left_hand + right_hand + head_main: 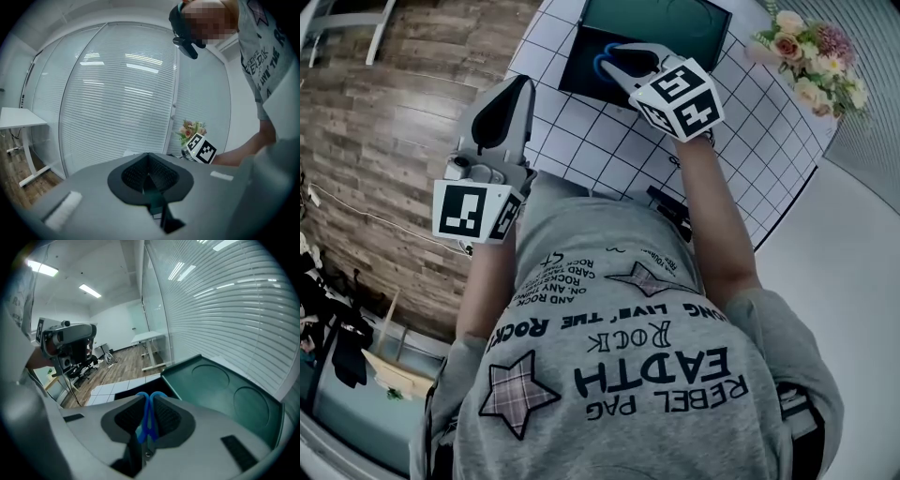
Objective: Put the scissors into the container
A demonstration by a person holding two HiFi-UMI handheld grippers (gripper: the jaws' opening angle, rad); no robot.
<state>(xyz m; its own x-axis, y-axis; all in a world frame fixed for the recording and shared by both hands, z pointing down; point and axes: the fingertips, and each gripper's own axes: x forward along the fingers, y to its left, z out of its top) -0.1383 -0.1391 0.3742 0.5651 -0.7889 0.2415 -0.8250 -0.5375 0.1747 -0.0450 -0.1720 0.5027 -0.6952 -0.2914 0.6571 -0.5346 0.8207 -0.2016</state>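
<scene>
The R gripper (149, 401) has its jaws shut tight on the blue scissors (145, 413), w/ the two loop handles poking out past the tips. It holds them up in the air, right at the near edge of the dark green container (220, 390), which sits at the far side of the table (581, 141). So the step in hand is bringing the scissors over to the box; they aren't in it yet.

Next move, I think: go a bit farther & lower so the scissors are over the open dark part, then let the jaws open so they drop in.

The L gripper (149, 164) has its jaws together w/ nothing in them. It waits off the near left side of the table.

Hard to see: the blades are hidden behind the R jaws. The flat green part w/ two round dents may be a lid, not sure. The head view cuts off the far end of the box.
</scene>
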